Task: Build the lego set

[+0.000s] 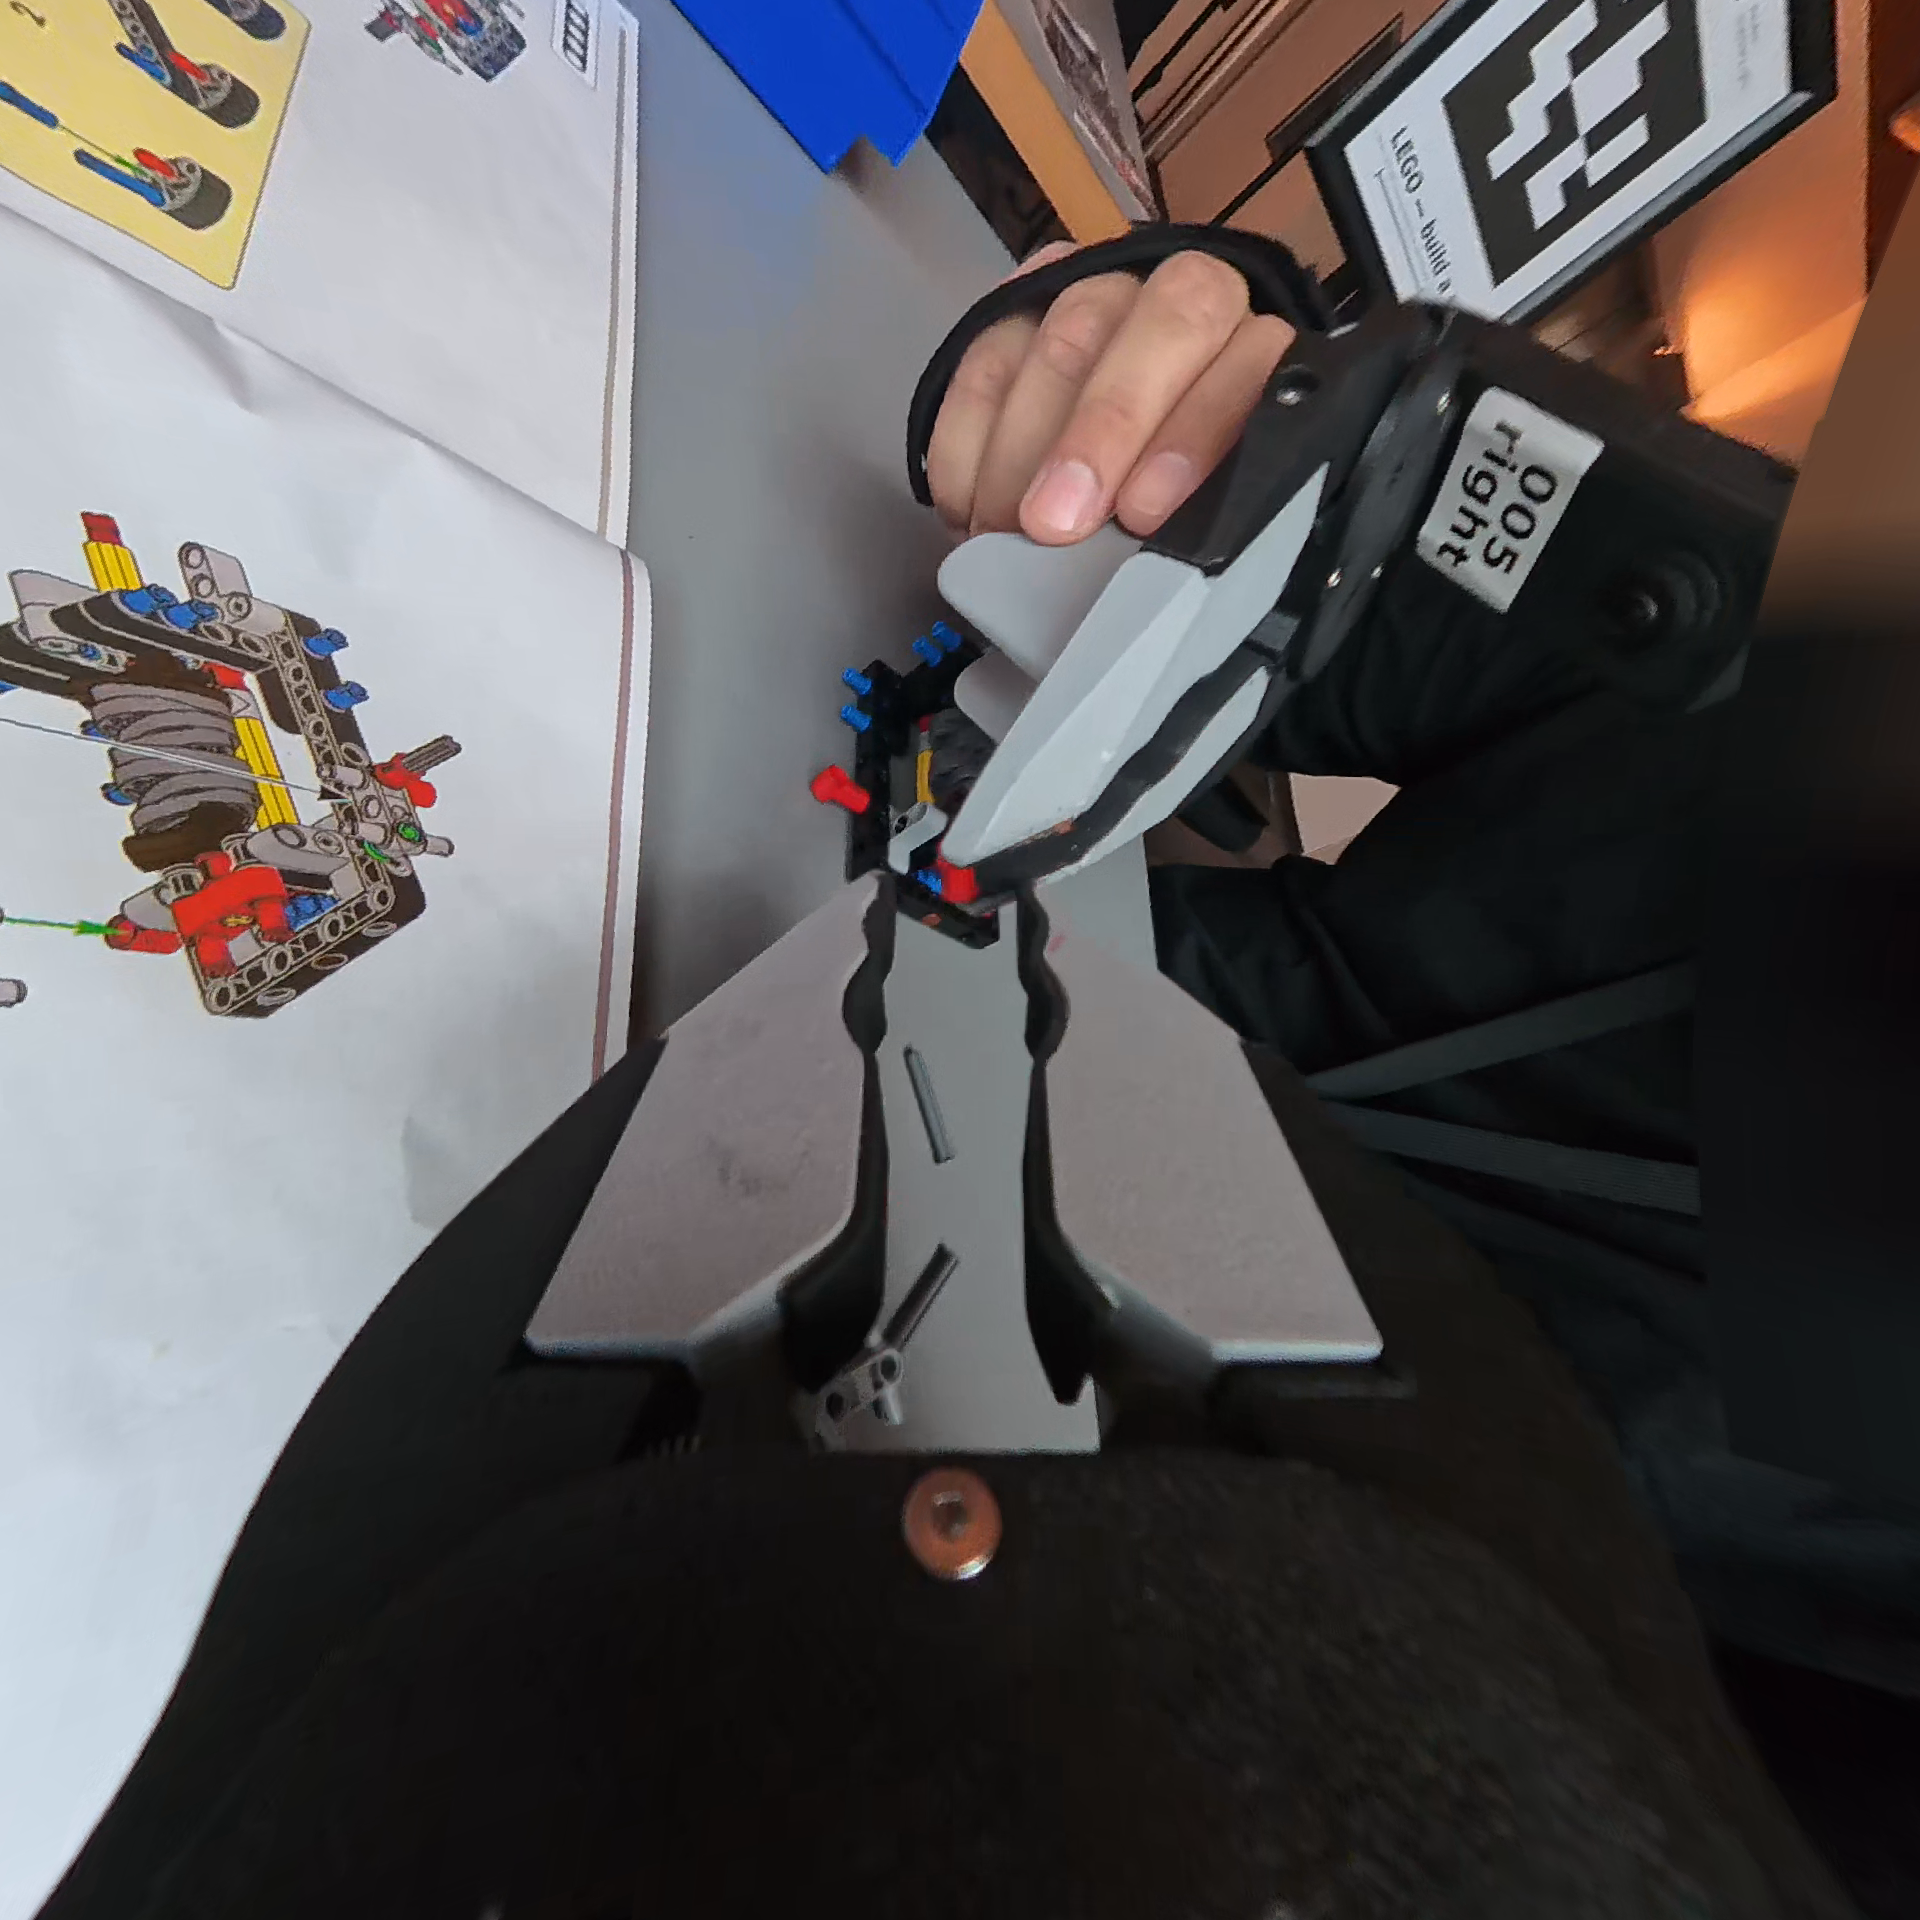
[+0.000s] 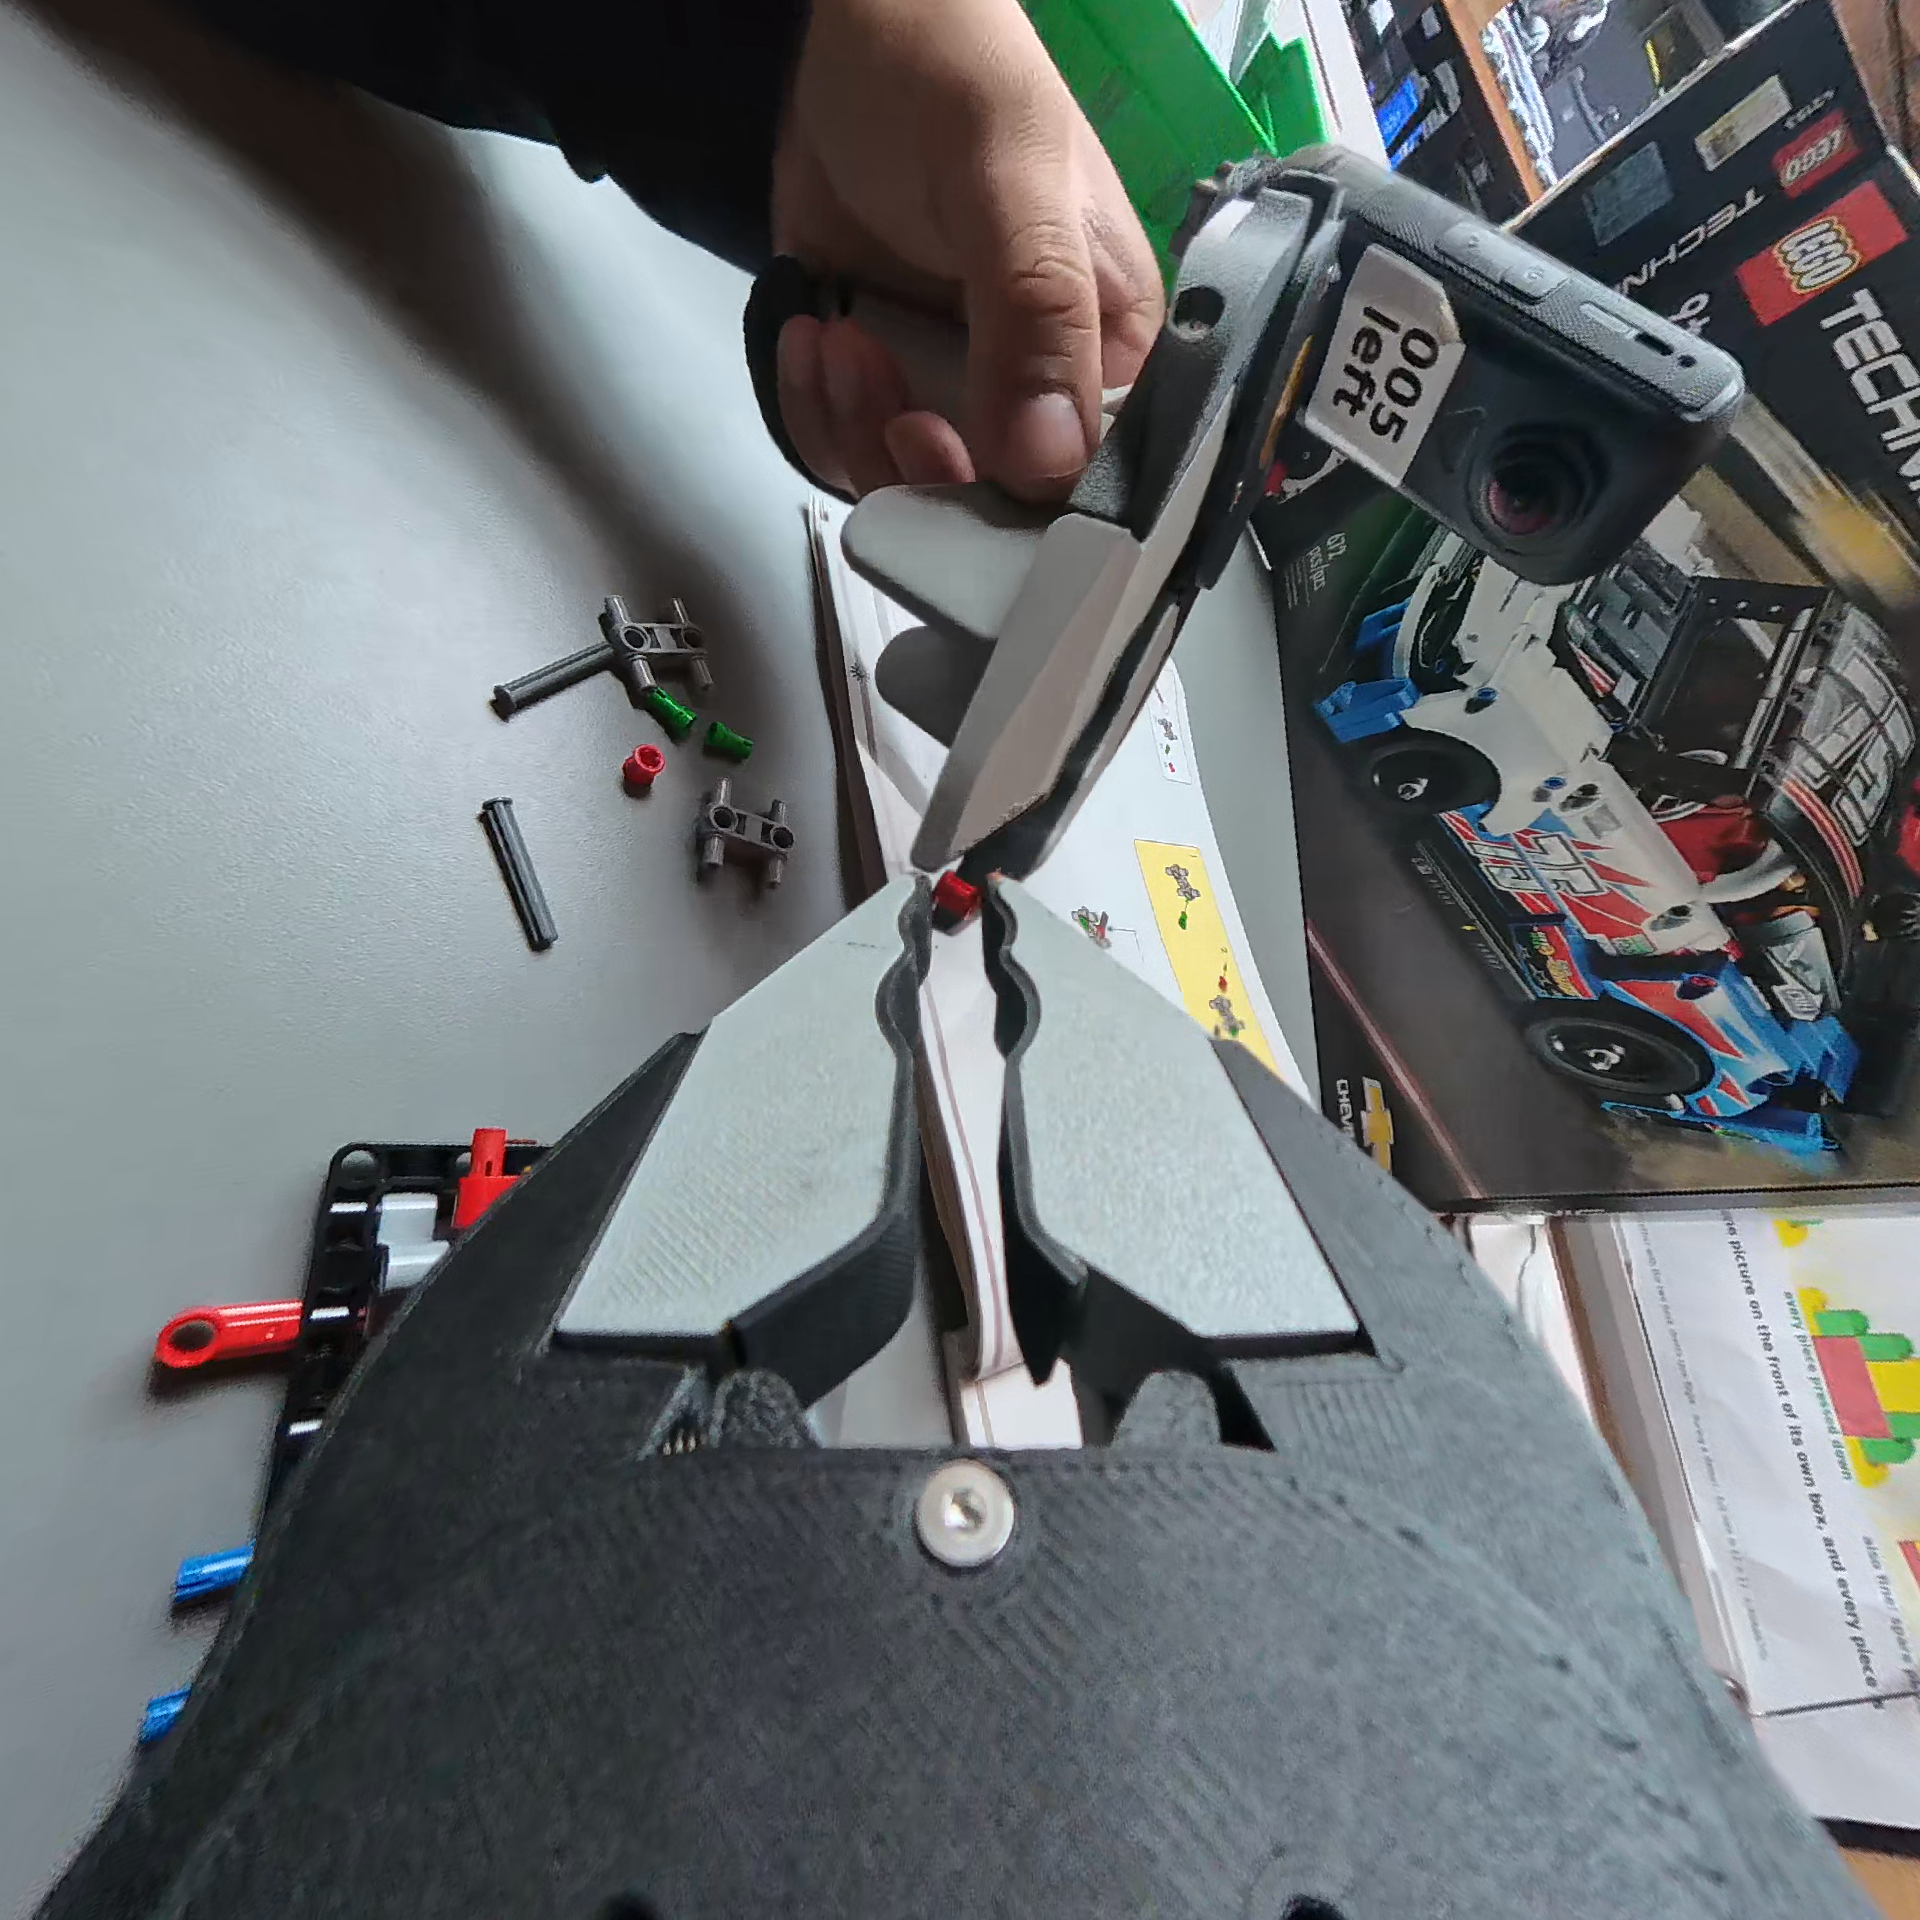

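Right tongs (image 2: 954,896) narrowly pinching a small red piece (image 2: 954,900), left tongs (image 1: 951,896) narrowly parted at the black frame (image 1: 883,790) on the grey worktop (image 2: 260,623), instruction booklet (image 1: 312,1039) alongside, loose pins (image 2: 644,769) near, boxed set (image 2: 1621,831) flanking

This looks like a data-recording bench in a lab or hobby workroom. A plain grey table (image 2: 260,520) carries an open instruction booklet (image 1: 312,520), and beside the booklet lie the set's printed box (image 2: 1621,831) and a laminated instruction sheet (image 2: 1787,1455). Beyond the table stand a framed black-and-white marker card (image 1: 1579,135), a blue bin (image 1: 831,62) and crowded shelves (image 2: 1538,73).
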`<state>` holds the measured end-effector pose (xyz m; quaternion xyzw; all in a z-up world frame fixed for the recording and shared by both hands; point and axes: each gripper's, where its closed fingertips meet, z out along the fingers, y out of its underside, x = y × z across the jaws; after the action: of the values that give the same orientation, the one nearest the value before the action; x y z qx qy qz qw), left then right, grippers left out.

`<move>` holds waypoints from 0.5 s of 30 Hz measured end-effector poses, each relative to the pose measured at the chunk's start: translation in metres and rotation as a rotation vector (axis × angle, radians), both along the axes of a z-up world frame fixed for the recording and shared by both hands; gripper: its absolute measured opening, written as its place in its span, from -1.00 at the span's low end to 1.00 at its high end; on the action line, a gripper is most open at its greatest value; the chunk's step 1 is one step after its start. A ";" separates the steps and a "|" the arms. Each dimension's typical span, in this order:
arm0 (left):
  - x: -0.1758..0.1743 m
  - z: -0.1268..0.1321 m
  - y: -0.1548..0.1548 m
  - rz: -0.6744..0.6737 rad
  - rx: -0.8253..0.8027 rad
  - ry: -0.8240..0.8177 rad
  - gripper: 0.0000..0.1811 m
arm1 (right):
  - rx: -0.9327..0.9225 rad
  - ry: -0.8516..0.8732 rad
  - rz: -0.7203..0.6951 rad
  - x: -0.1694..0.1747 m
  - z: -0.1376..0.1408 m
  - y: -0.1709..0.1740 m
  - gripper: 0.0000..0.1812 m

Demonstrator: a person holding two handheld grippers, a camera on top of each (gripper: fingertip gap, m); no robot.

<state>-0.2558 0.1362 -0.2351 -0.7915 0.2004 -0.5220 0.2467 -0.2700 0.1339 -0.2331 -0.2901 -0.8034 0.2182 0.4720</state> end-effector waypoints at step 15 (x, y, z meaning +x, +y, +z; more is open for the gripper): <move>0.003 0.007 -0.001 -0.001 0.022 -0.023 -0.95 | 0.066 0.048 0.010 0.002 0.006 -0.004 -0.93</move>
<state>-0.2526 0.1353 -0.2277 -0.7825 0.2040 -0.5290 0.2574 -0.2675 0.1302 -0.2274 -0.2650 -0.8002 0.2010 0.4991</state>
